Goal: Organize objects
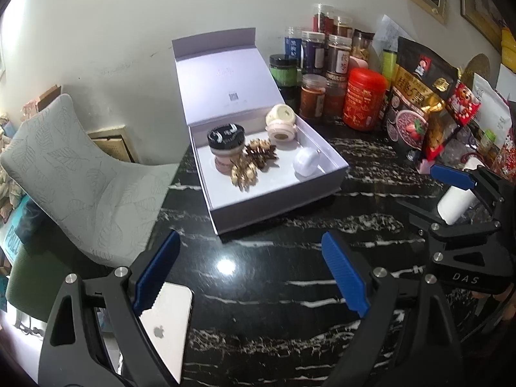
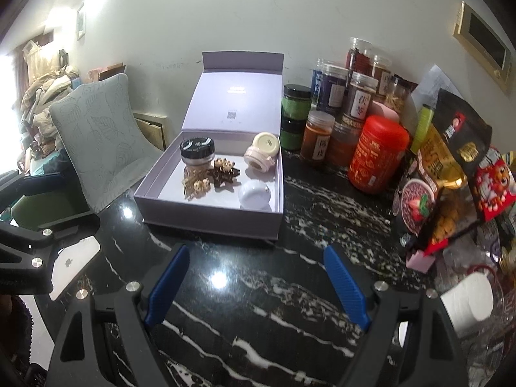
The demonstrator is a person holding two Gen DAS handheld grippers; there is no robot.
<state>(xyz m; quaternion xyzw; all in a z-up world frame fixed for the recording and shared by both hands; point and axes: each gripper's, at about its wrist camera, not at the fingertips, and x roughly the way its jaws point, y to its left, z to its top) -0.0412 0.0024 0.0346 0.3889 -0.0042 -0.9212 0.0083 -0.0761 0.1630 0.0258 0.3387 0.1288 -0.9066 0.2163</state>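
Hand-held grippers, left (image 1: 251, 277) and right (image 2: 256, 285), hover with jaws spread and empty over the black marble tabletop (image 1: 290, 322) before an open lilac cardboard gift box (image 2: 213, 222) holding small jars and brittle gilded pinecones (image 2: 211, 174) (likely light; grasp gently by the sides).

A black marble table (image 1: 290, 290) carries an open box (image 1: 277, 206), jars (image 2: 319, 138) and a phone (image 1: 167, 325).

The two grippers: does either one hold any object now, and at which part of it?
Nothing is held. The left gripper and the right gripper both have open jaws with only the black marble table between them. The items lie in the open box.
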